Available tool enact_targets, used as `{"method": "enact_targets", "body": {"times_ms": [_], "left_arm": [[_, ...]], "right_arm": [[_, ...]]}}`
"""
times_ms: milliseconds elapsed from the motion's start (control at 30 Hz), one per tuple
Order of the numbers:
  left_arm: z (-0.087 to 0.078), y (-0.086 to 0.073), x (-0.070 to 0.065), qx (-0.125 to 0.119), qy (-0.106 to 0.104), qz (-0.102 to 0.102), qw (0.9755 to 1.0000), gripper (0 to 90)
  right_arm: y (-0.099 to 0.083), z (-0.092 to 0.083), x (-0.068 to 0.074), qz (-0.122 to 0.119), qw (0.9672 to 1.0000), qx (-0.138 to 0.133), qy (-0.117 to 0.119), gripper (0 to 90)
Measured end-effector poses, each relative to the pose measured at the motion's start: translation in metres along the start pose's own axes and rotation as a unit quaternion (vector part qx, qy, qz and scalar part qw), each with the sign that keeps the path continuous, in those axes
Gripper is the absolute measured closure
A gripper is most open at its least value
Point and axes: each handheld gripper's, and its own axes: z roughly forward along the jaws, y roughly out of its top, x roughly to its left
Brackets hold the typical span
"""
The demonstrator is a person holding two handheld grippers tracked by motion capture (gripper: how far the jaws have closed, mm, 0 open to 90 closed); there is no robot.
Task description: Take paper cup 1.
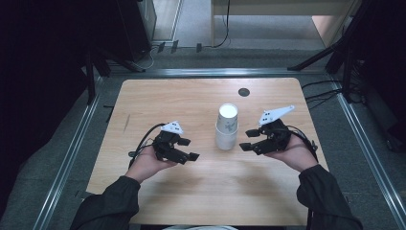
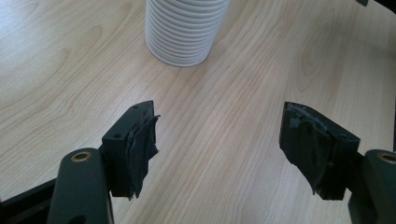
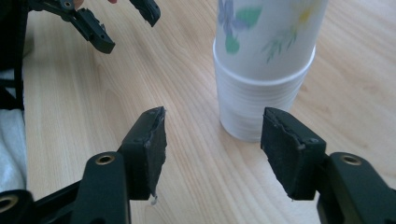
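Stack of paper cups (image 1: 226, 128) stands upright mid-table, between your two grippers, touching neither. Left gripper (image 1: 187, 149) sits at its 8 o'clock, jaws spread, empty. Right gripper (image 1: 250, 139) at its 3 o'clock, jaws spread, empty, just beside the ribbed base. My read: you're about to split the stack. Clamp the ribbed lower cups with one, grip the floral top cup lightly, pull straight up.
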Motion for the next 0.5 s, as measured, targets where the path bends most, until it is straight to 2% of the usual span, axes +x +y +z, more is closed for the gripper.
{"method": "enact_targets", "body": {"times_ms": [167, 367, 500], "left_arm": [[0.001, -0.001, -0.001, 0.006, -0.002, 0.003, 1.0000, 27.4], [0.001, -0.001, -0.002, 0.006, -0.003, 0.006, 1.0000, 27.2], [0.001, -0.001, -0.002, 0.006, -0.003, 0.003, 1.0000, 27.0]], "right_arm": [[0.024, -0.011, -0.004, -0.026, 0.9995, 0.017, -0.004, 37.9], [0.042, -0.016, -0.018, -0.029, 0.9985, 0.044, -0.011, 34.7], [0.055, -0.015, -0.023, -0.041, 0.9976, 0.056, -0.004, 32.9]]}}
